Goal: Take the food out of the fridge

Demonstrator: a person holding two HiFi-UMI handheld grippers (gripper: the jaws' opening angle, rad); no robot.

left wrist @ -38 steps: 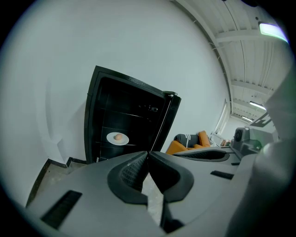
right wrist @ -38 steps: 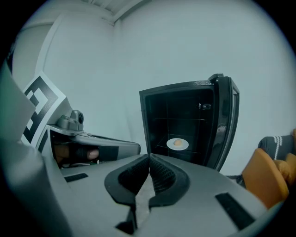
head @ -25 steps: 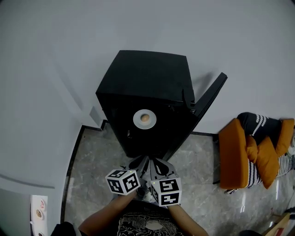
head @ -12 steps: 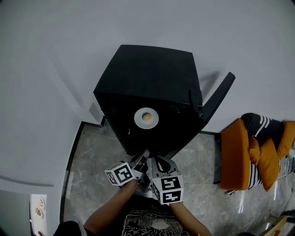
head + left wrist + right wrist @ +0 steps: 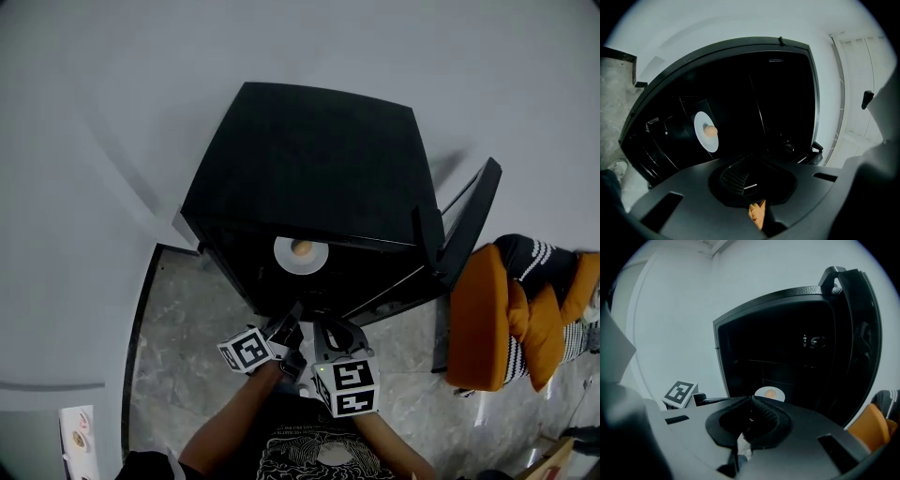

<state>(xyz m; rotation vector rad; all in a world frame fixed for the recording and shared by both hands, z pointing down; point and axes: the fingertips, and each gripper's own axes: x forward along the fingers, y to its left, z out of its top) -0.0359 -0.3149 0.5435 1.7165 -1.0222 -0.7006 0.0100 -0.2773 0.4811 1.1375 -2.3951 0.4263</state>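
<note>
A small round tan piece of food (image 5: 302, 248) sits in the middle of a white plate (image 5: 285, 256), which rests on a shelf inside a black fridge (image 5: 309, 159). The rest of the interior is too dark to make out. The fridge door (image 5: 469, 225) stands open on the right. The fridge sits on a grey marbled floor (image 5: 187, 328) against a white wall (image 5: 94, 112). In front of the opening, just short of the plate, a person holds the left gripper (image 5: 287, 326) and the right gripper (image 5: 328, 334) close together, both pointing into the fridge. Each gripper has its jaws closed together and holds nothing. Each carries a cube (image 5: 246, 350) printed with black-and-white square markers; no words can be read. The person's bare forearms (image 5: 234, 422) reach forward from a black shirt with a white print that is too small to read. Orange and striped cushions (image 5: 511, 314) lie on the floor to the right of the fridge.
</note>
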